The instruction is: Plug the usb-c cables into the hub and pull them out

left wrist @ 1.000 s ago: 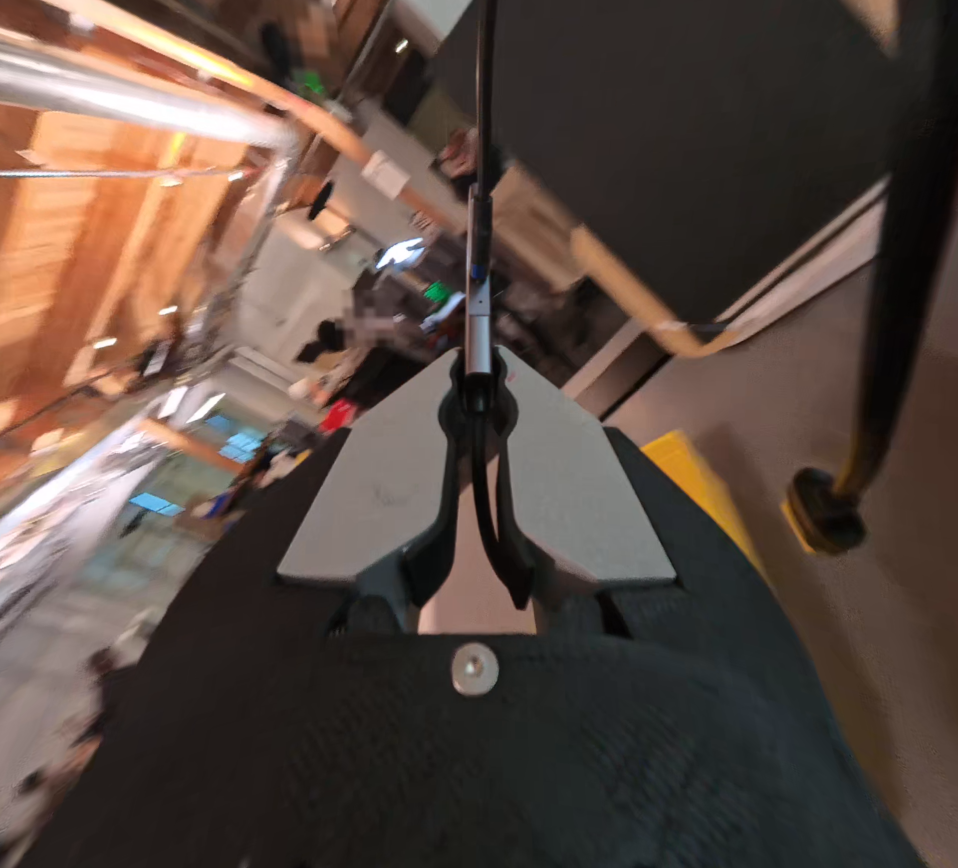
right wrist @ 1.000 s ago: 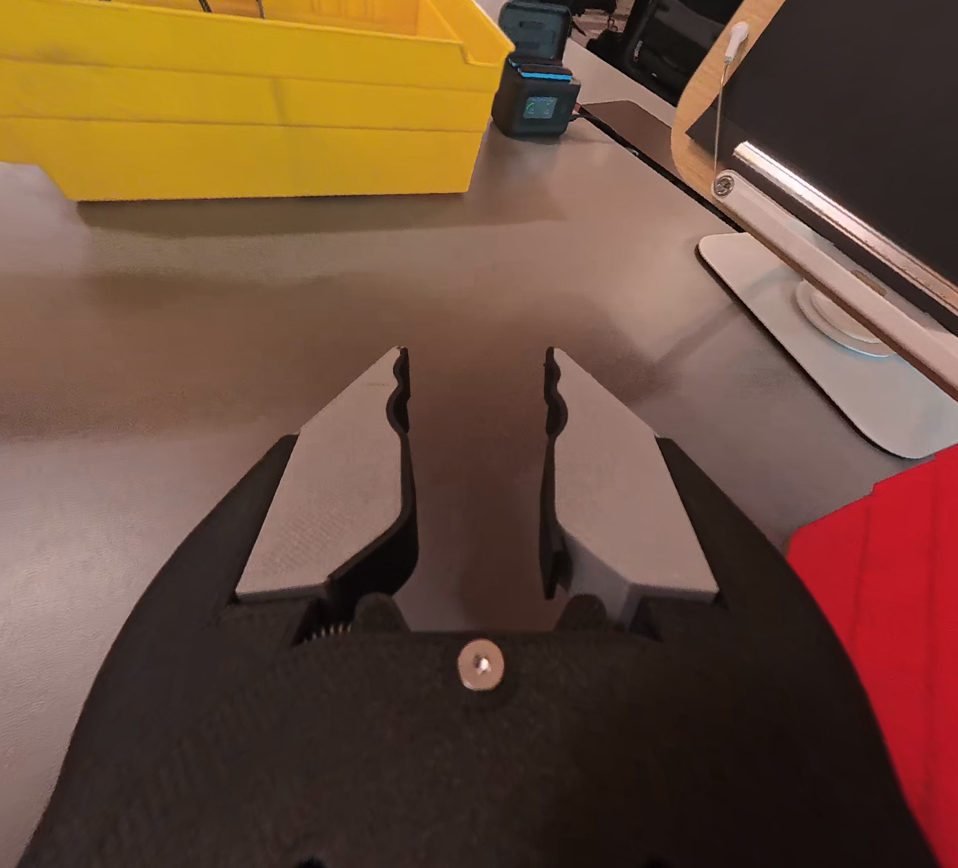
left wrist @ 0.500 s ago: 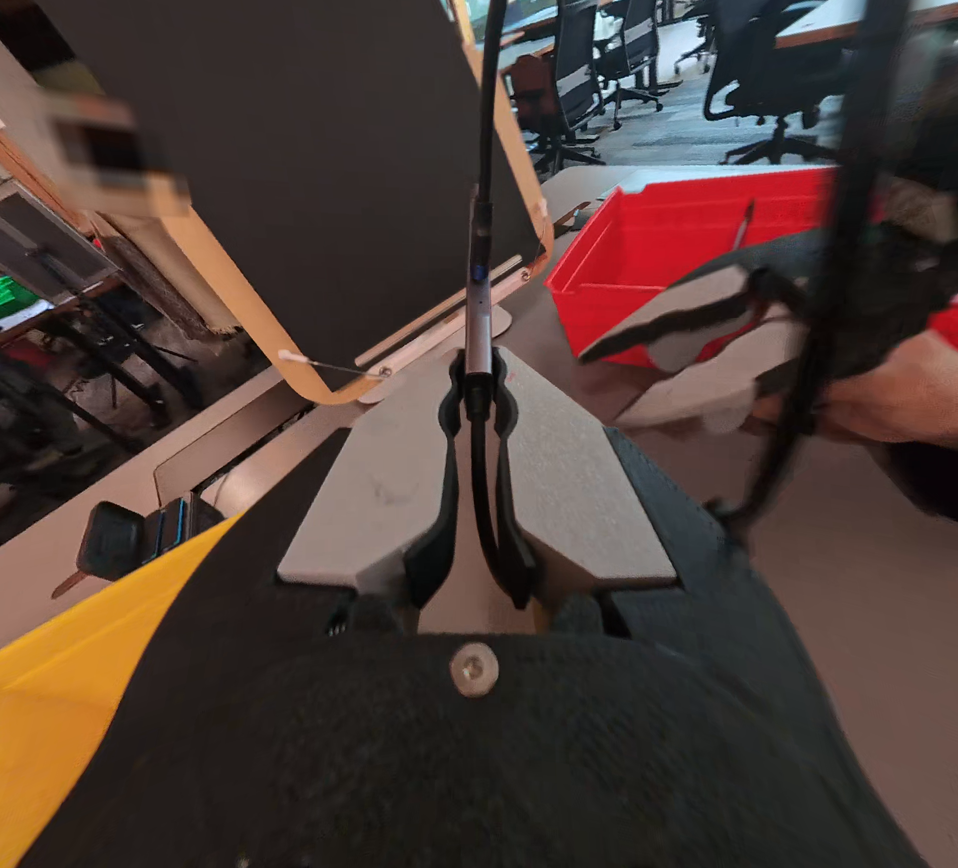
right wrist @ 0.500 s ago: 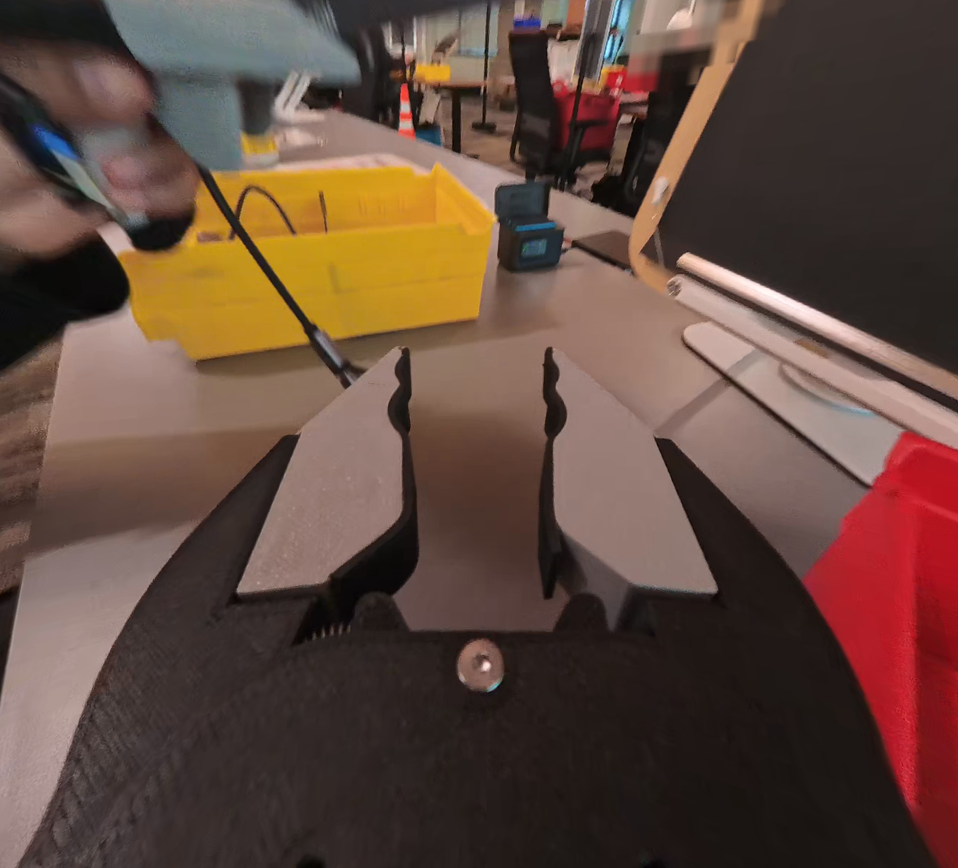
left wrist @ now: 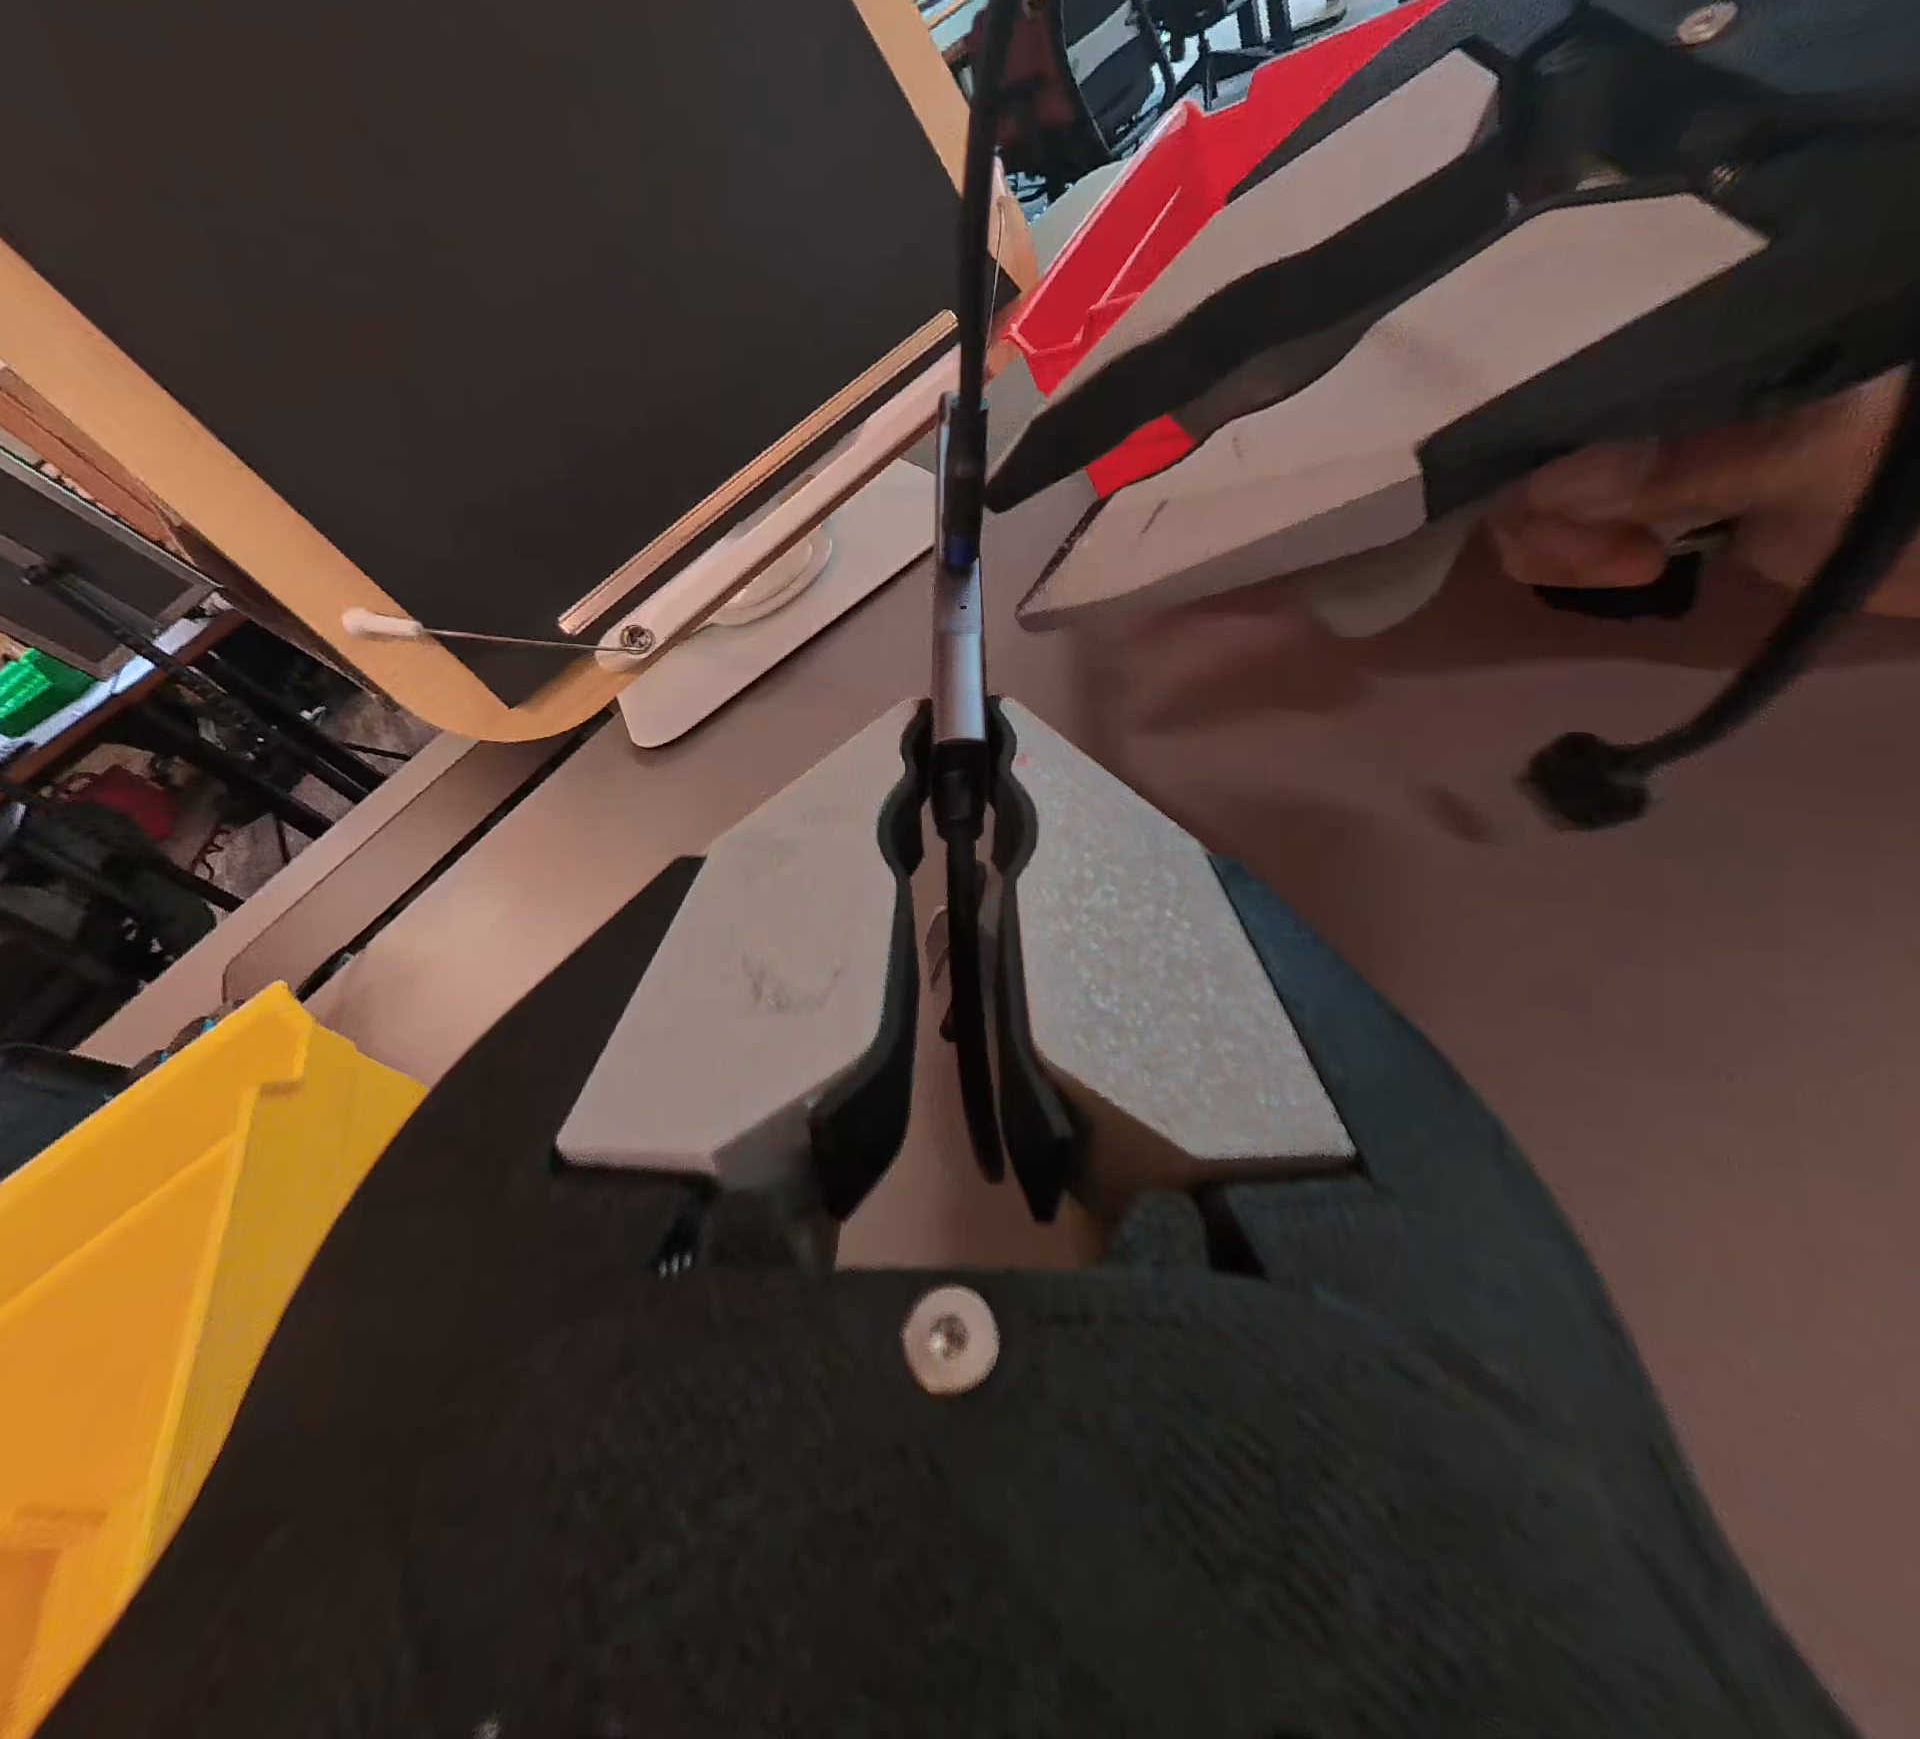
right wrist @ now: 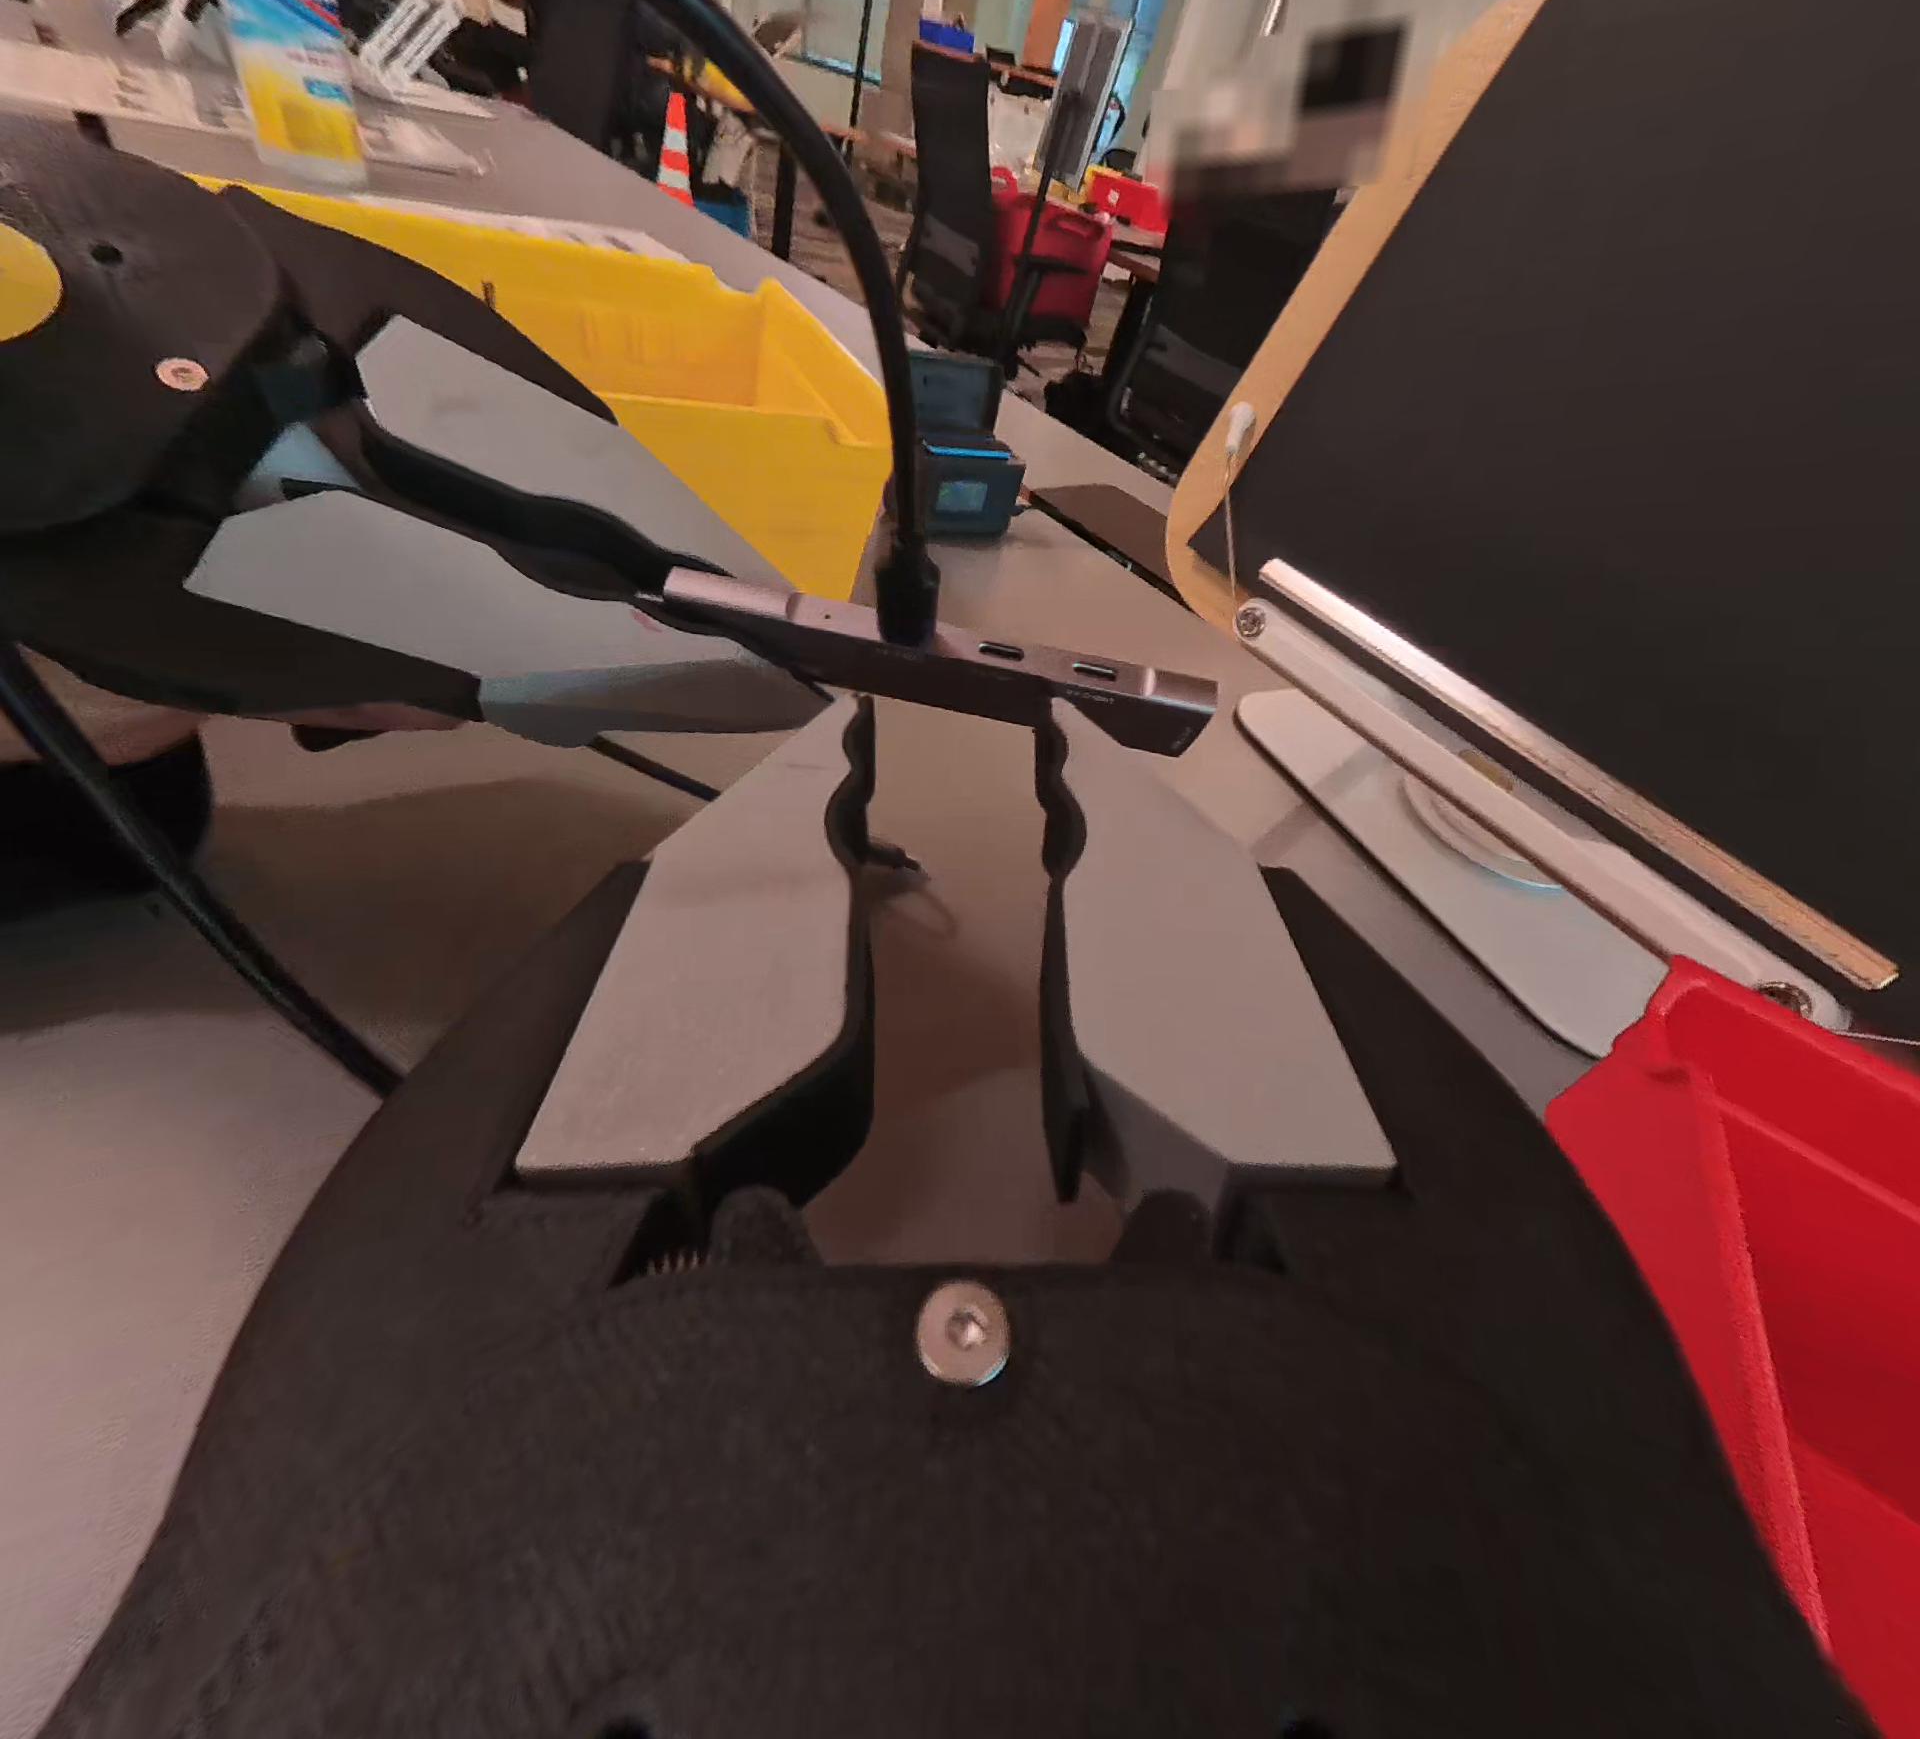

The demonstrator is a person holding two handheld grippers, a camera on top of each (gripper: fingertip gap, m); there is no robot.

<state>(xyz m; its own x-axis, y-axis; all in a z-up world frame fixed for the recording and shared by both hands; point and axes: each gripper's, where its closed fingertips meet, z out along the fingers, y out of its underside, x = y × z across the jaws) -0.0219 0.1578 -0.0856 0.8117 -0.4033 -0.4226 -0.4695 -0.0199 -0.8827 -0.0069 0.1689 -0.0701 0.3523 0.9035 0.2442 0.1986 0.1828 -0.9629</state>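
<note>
Hub (right wrist: 997,666) position: held above the grey table (right wrist: 156,1222), clear of its surface, clamped at one end between the fingertips of the left gripper (left wrist: 958,733). In the right wrist view the left gripper (right wrist: 717,640) enters from the left, and the slim grey hub extends from it toward the right, sloping slightly downward. Two vacant oval ports show on the hub's near side face.

Cable status: one black usb-c cable (right wrist: 862,287) is seated in the hub's upper face, near the clamped end. Its plug stands upright and the lead arcs up and away to the left. In the left wrist view the same cable (left wrist: 982,162) rises from the hub (left wrist: 958,640) toward the top of the frame. A second black lead (left wrist: 971,993) runs back from the hub between the left fingers.

Right gripper (right wrist: 951,739): fingers parted, nothing between them. Its tips sit just below and in front of the hub; contact cannot be confirmed. In the left wrist view the right gripper (left wrist: 1023,536) appears at upper right, tips close beside the cable plug.

Surroundings: a yellow bin (right wrist: 727,359) stands at far left, a red bin (right wrist: 1766,1222) at near right, and a dark monitor (right wrist: 1662,339) on a flat pale base at right.
</note>
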